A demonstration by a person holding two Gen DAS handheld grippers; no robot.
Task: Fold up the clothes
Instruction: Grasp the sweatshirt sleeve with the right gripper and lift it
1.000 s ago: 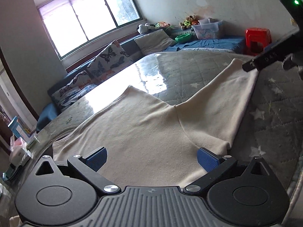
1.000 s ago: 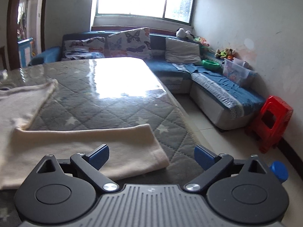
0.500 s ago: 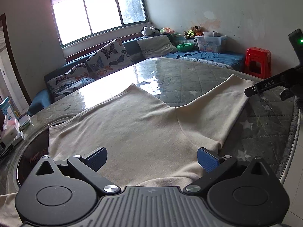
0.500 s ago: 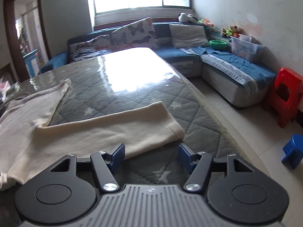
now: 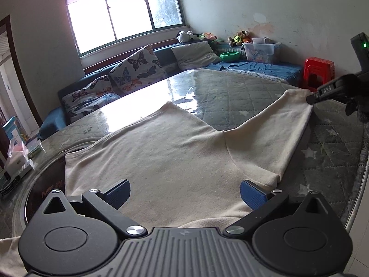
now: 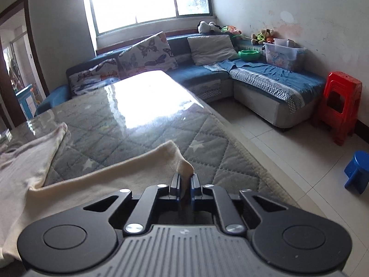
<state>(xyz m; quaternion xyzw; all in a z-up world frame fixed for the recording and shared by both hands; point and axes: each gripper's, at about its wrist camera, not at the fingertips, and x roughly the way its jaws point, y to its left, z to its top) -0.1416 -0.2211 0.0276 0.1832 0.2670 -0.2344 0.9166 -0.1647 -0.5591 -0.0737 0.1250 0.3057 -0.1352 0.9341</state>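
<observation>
Jaws of right gripper (image 6: 184, 183) just closed, pinching sleeve cuff (image 6: 182, 161); left gripper (image 5: 184, 190) spread above cream garment (image 5: 175, 157). Next: carry sleeve inward over body.

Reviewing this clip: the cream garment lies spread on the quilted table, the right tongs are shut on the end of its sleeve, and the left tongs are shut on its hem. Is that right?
Not quite. The left tongs are open, their blue pads apart over the cream garment, as the left wrist view shows. The rest holds: the garment lies on the quilted table, and the right tongs are shut on the sleeve end.
</observation>
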